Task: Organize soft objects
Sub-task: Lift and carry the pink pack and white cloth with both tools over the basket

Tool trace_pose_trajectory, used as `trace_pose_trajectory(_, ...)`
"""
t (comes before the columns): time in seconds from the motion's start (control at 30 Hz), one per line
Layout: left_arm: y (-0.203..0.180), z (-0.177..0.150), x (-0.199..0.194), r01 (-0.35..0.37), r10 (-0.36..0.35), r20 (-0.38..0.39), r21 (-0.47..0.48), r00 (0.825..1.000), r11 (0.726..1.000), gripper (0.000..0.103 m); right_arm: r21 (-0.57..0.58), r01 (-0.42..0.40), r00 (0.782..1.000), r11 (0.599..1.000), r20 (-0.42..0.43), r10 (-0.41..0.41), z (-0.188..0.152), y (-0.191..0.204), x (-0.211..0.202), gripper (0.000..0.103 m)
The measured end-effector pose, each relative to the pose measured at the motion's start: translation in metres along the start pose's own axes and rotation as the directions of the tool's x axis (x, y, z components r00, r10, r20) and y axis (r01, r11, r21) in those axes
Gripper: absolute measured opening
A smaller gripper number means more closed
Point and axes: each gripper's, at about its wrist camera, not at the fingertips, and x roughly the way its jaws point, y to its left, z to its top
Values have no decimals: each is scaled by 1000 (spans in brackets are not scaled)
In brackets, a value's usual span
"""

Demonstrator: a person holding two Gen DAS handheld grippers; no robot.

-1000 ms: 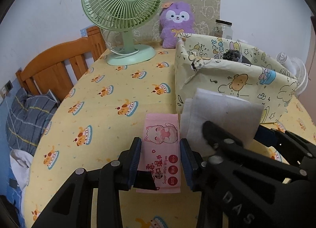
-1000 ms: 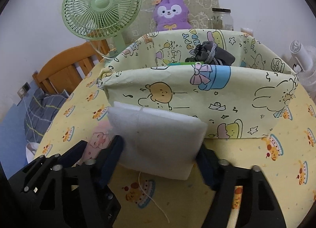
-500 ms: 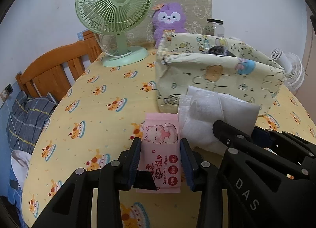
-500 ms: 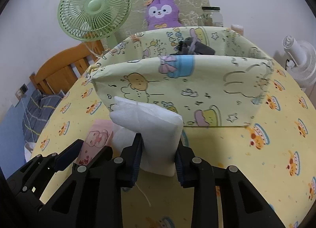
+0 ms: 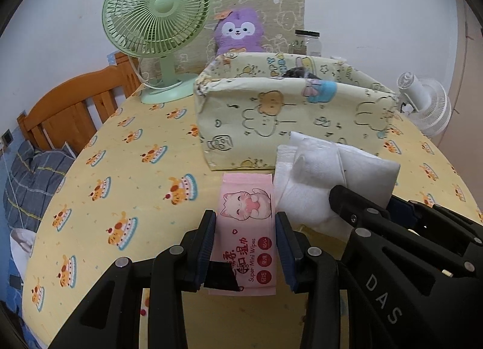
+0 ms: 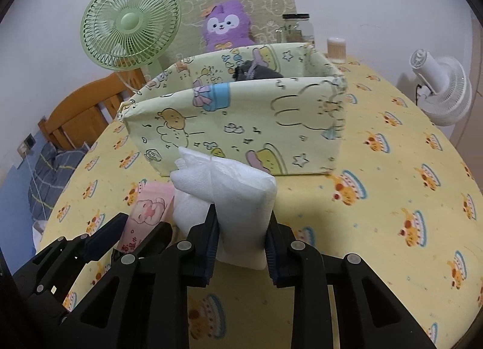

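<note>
Between left fingers (image 5: 246, 244): wipes pack (image 5: 246, 228) clamped, lengthwise toward bin (image 5: 289, 113) | right fingers (image 6: 241, 237): clamp tissue pack (image 6: 238, 198)

Fabric bin (image 6: 241, 125) stands straight ahead of my tongs, its near wall upright, top open. Dark bundle (image 6: 255, 72) sits at the back inside; front of the bin looks free. Bare tablecloth (image 5: 126, 174) to my left, more (image 6: 392, 192) to my right. Green fan (image 5: 157, 14), plush (image 6: 225, 24), jar (image 6: 297, 29) crowd the far edge.
</note>
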Motion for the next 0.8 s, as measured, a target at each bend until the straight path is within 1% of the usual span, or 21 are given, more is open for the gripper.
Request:
trace_pose_trajectory(0.33, -19, 0, -19, 20, -20, 29, 15, 999, 1000, 40, 25, 18, 999, 1000, 42, -19, -6, -14, -27, 31)
trace_pose_trajectory(0.57, -27, 6, -38, 40, -41, 65, 12, 997, 999, 40, 36, 31, 996, 999, 87, -34, -1, -20, -51, 31)
trace_pose_trajectory(0.8, -33, 12, -56, 46, -48, 98, 16, 994, 999, 40, 42, 33, 992, 999, 122, -38, 5, -23, -71, 31)
